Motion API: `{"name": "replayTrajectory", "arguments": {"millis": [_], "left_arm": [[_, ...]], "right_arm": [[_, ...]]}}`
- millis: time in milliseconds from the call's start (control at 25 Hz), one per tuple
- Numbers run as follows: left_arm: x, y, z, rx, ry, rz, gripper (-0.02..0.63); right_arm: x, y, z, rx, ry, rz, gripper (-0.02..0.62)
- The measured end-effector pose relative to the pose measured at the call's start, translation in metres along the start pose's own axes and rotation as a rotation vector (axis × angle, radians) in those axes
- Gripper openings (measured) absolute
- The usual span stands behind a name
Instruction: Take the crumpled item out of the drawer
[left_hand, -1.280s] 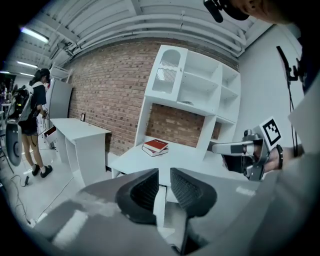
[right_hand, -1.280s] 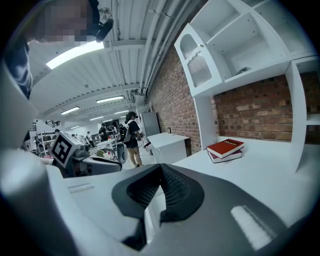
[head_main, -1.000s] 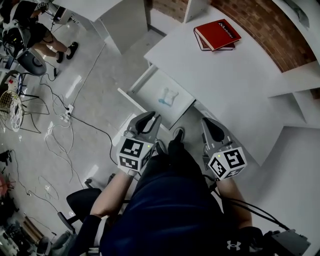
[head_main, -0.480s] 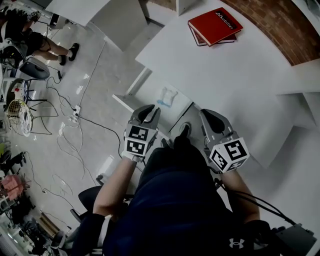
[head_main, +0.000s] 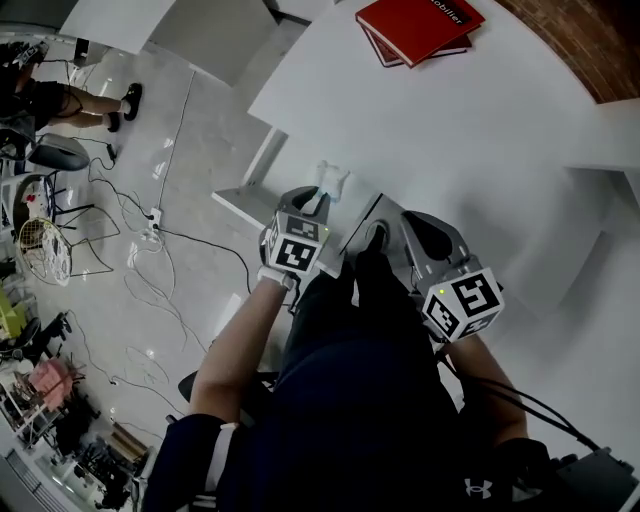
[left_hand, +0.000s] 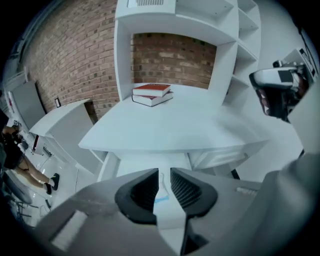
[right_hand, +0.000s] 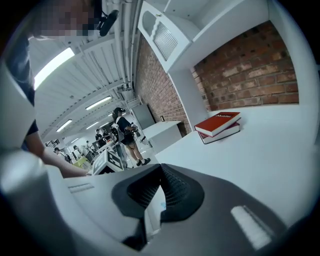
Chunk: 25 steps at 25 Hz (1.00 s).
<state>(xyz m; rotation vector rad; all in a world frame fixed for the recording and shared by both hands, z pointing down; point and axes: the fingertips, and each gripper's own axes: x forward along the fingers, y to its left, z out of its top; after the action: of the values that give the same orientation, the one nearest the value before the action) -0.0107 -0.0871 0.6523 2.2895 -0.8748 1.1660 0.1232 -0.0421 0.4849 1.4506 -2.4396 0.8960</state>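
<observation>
The crumpled item (head_main: 336, 181), white with a blue patch, lies in the open white drawer (head_main: 288, 172) under the desk (head_main: 450, 130). My left gripper (head_main: 312, 200) hovers at the drawer's near side, its tips just short of the item. In the left gripper view the left gripper (left_hand: 164, 182) is open by a narrow gap, and the crumpled item (left_hand: 160, 193) shows through it, farther down, untouched. My right gripper (head_main: 418, 226) hangs to the right of the drawer, beside the desk edge. Seen from its own camera, the right gripper (right_hand: 160, 172) has its tips together and holds nothing.
Two red books (head_main: 415, 25) are stacked at the desk's far end. Brick wall and white shelving (left_hand: 175, 20) rise behind the desk. Cables (head_main: 150, 260) trail over the floor at left, where a person's legs (head_main: 80, 100) stand. My own shoe (head_main: 375, 238) is below the desk edge.
My left gripper has moved forward from beside the drawer front to over the drawer, close to the crumpled item. The right gripper has stayed about where it was.
</observation>
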Motion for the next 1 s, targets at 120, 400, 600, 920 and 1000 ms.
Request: {"name": "replayTrajectory", "arguments": {"millis": [120,400,600,920,1000], "left_arm": [[0.029,-0.002,-0.016,0.054,0.084,-0.029,0.094],[0.079,0.004,-0.047,0.128,0.228,-0.063,0.144],[0.108,0.002,-0.067,0.139,0.314,-0.078,0.153],[0.15,-0.002,-0.095,0.119,0.425,-0.082,0.153],[0.158,0.003,-0.101,0.102,0.435,-0.067,0.153]], "right_arm": [[-0.003,-0.009,-0.01,0.032,0.011,-0.043,0.003],[-0.006,-0.021,-0.022,0.085,0.035,-0.114,0.003],[-0.011,-0.026,-0.03,0.124,0.046,-0.156,0.003],[-0.014,-0.035,-0.048,0.165,0.071,-0.194,0.003],[-0.013,-0.036,-0.052,0.169,0.075,-0.204,0.003]]}}
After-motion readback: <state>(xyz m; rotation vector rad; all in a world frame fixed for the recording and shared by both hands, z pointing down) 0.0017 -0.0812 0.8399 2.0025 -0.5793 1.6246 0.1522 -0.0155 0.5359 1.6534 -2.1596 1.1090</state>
